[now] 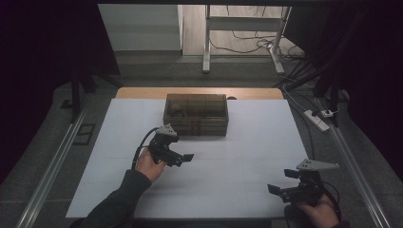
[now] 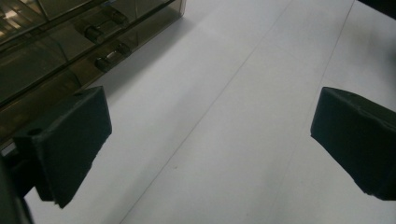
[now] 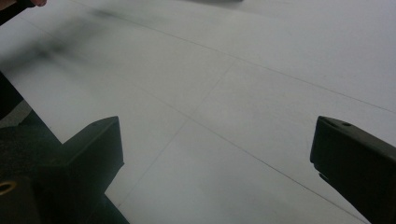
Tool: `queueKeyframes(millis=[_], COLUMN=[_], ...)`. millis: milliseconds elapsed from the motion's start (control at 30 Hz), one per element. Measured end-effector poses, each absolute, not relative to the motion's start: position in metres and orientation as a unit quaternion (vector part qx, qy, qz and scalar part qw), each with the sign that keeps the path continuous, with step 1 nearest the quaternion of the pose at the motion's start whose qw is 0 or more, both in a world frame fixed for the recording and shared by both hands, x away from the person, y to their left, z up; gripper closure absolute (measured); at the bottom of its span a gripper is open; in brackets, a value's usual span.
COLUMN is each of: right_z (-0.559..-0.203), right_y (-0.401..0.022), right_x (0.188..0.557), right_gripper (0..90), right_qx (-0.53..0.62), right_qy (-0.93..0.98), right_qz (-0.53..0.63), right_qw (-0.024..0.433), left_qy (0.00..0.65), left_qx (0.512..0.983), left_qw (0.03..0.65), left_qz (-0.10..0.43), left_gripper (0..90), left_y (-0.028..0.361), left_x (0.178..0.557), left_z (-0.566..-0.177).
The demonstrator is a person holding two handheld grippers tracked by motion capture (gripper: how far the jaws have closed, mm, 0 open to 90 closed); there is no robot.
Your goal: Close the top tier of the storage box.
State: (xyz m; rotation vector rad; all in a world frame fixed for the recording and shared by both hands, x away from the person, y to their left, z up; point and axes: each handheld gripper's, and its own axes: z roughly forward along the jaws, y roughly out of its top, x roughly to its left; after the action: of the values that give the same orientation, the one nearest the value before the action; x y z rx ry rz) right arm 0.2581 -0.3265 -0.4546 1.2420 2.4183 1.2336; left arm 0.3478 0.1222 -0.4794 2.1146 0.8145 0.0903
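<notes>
The smoky translucent lidded box [image 1: 196, 114] sits shut at the upper centre of the white surface [image 1: 247, 156], the released left gripper [image 1: 183, 159] empty beside it, the right gripper [image 1: 280, 190] likewise spread at lower right; next, probably, its front latches [image 2: 109, 58] need engaging.

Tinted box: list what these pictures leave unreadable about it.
- Contents of the tinted box: high view, dark smoked walls and dim light hide them.
- Its far end: left gripper view, cut off by the top and left edges.
- Its latches: left gripper view, blurred; latched or loose cannot be told.
</notes>
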Motion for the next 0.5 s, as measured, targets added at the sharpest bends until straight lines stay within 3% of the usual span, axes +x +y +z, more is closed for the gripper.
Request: queueKeyframes(millis=[500], right_z=[-0.454], right_y=[-0.327], right_x=[0.258], right_gripper=[2.6], right_qx=[0.415], right_qy=[0.807], right_qz=[0.413], right_qw=[0.077], left_qy=[0.338], left_qx=[0.839], left_qw=[0.425], left_qz=[0.021], left_gripper=[0.0], left_y=[0.124], left_x=[0.335], left_z=[-0.477])
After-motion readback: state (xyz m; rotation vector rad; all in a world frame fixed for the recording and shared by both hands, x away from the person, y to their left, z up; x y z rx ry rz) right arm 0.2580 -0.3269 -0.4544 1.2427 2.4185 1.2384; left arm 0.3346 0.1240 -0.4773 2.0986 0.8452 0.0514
